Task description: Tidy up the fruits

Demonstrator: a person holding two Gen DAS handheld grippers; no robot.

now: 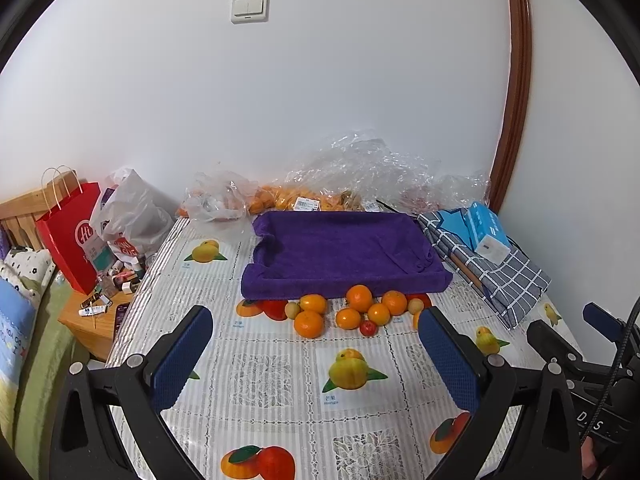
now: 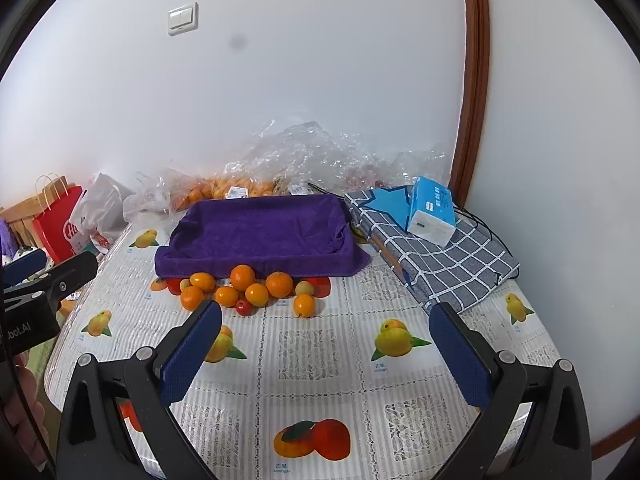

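Note:
Several oranges (image 1: 359, 298) (image 2: 242, 277), two small yellowish fruits (image 1: 292, 310) (image 2: 304, 288) and a small red fruit (image 1: 368, 328) (image 2: 244, 307) lie in a cluster on the tablecloth in front of a tray covered with a purple towel (image 1: 340, 252) (image 2: 260, 232). My left gripper (image 1: 316, 354) is open and empty, above the table a little short of the fruit. My right gripper (image 2: 326, 346) is open and empty, also short of the fruit. Each gripper shows at the edge of the other's view.
A folded checked cloth (image 1: 500, 276) (image 2: 444, 256) with a blue tissue pack (image 1: 488, 230) (image 2: 432, 210) lies right of the tray. Plastic bags with more oranges (image 1: 288, 196) (image 2: 224, 190) sit against the wall. A red paper bag (image 1: 72, 236) and a cluttered nightstand (image 1: 100, 312) stand left.

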